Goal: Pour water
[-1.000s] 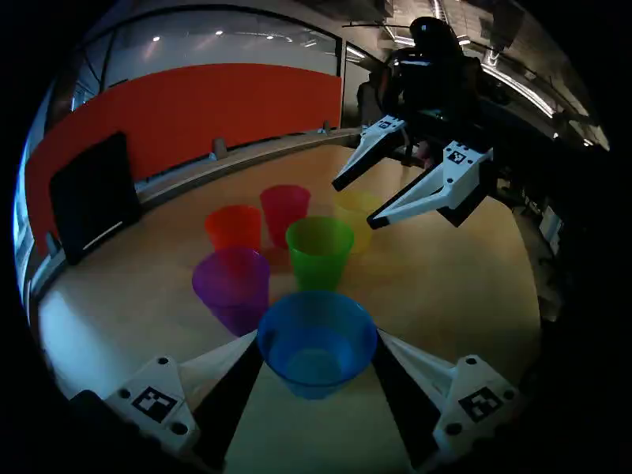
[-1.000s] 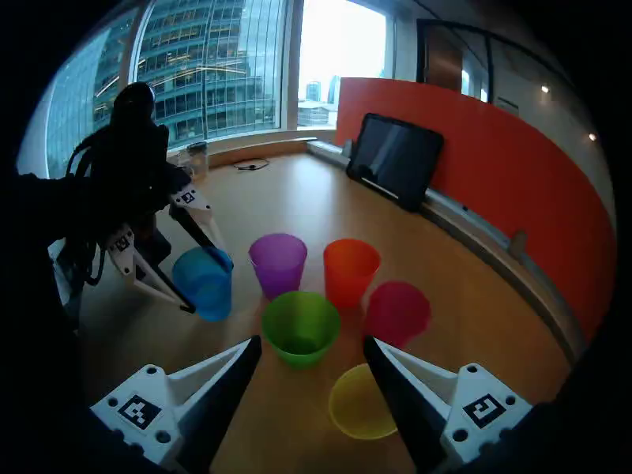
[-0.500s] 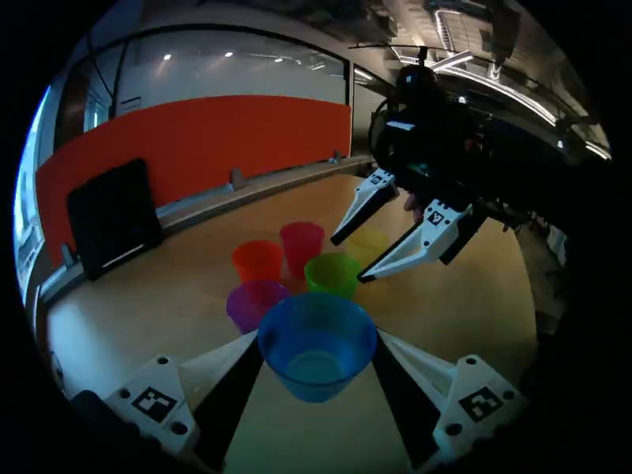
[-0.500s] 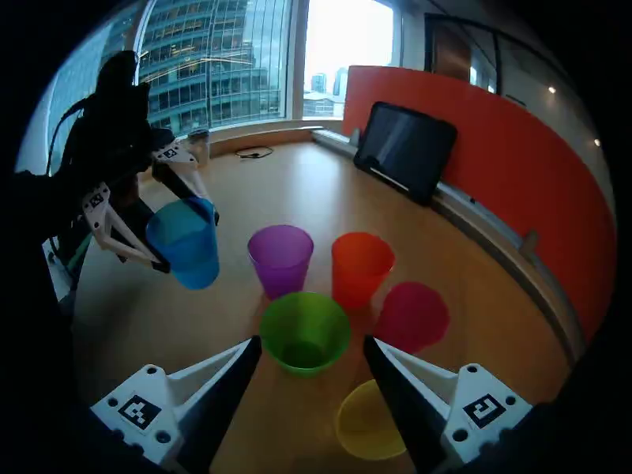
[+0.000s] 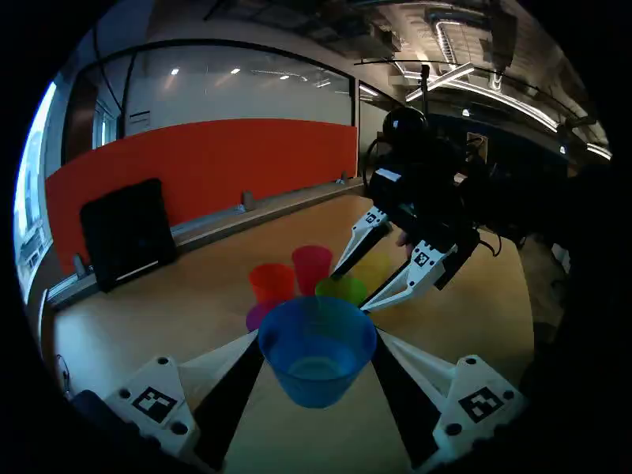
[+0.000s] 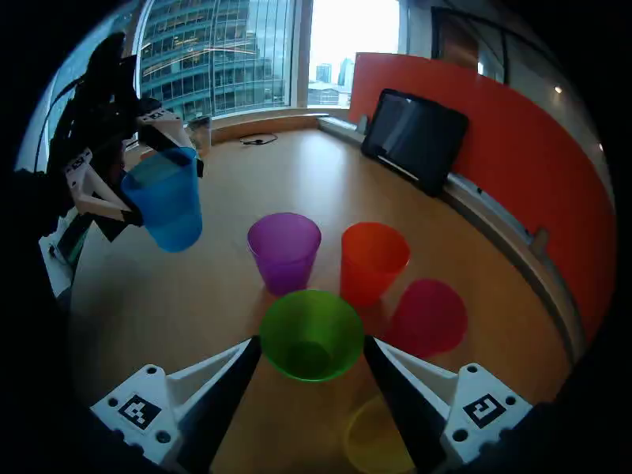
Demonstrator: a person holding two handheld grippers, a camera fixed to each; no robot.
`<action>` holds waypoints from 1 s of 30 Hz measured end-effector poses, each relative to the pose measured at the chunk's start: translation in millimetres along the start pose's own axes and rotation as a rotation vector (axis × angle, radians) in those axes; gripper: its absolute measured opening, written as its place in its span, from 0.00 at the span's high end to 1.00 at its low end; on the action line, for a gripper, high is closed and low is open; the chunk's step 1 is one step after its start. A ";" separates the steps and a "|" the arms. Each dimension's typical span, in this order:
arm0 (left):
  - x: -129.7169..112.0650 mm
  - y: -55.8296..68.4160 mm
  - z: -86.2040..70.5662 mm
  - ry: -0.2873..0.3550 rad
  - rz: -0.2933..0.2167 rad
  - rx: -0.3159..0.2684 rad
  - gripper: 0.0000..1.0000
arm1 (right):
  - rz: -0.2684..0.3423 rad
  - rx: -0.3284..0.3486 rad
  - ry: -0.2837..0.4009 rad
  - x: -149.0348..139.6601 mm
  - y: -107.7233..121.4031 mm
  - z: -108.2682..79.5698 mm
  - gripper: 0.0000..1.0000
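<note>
At the left, the left gripper (image 5: 317, 340) is clamping a translucent blue plastic cup (image 6: 163, 201) between both fingers; over the last second it has been raising it. The cup was standing on the pale wooden table (image 6: 189, 312), just beside the purple one. It is now hanging upright, well clear of the wood, over the table's left side; a shallow pool of water (image 5: 316, 368) is lying level in its bottom, so nothing is being poured yet.

Moving right, the other cups are standing clustered around the middle of the table: a translucent purple plastic cup (image 6: 284, 251); a translucent green plastic cup (image 6: 312, 336) nearest the camera; a translucent orange plastic cup (image 6: 373, 259); a translucent magenta plastic cup (image 6: 429, 316); a translucent yellow plastic cup (image 6: 379, 438) at the near edge.

The right gripper (image 6: 310, 341) is holding its fingers spread wide, gripping nothing. It has been drifting closer to the green cup, which is now sitting framed in the gap between the fingers; whether they are level with the cup or above it is hard to tell.

Judging from this, the lift is done; carrying the blue cup across and tilting it over a receiving cup is what is remaining.
</note>
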State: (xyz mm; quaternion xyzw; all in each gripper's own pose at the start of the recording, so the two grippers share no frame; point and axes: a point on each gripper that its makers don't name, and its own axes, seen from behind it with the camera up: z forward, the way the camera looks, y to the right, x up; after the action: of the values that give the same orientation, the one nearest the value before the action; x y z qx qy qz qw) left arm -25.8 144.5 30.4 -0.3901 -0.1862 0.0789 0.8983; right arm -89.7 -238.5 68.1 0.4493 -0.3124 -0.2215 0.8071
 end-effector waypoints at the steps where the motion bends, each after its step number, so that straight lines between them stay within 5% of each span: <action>1: 0.8 -0.5 -1.0 0.004 -0.001 0.001 0.12 | 0.000 0.000 -0.002 -0.2 -0.4 1.5 0.00; 20: 12.0 -8.6 -14.3 0.055 -0.004 0.026 0.12 | 0.019 -0.007 -0.018 -5.1 -2.4 18.1 0.05; 30: 14.1 -6.2 -16.9 0.062 0.004 0.030 0.12 | 0.046 -0.005 0.038 7.3 -5.5 7.7 0.08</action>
State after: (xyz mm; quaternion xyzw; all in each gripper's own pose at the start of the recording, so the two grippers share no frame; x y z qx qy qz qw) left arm -6.1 133.0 28.2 -0.3793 -0.1561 0.0714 0.9092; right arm -90.4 -250.5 68.6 0.4440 -0.3069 -0.1950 0.8190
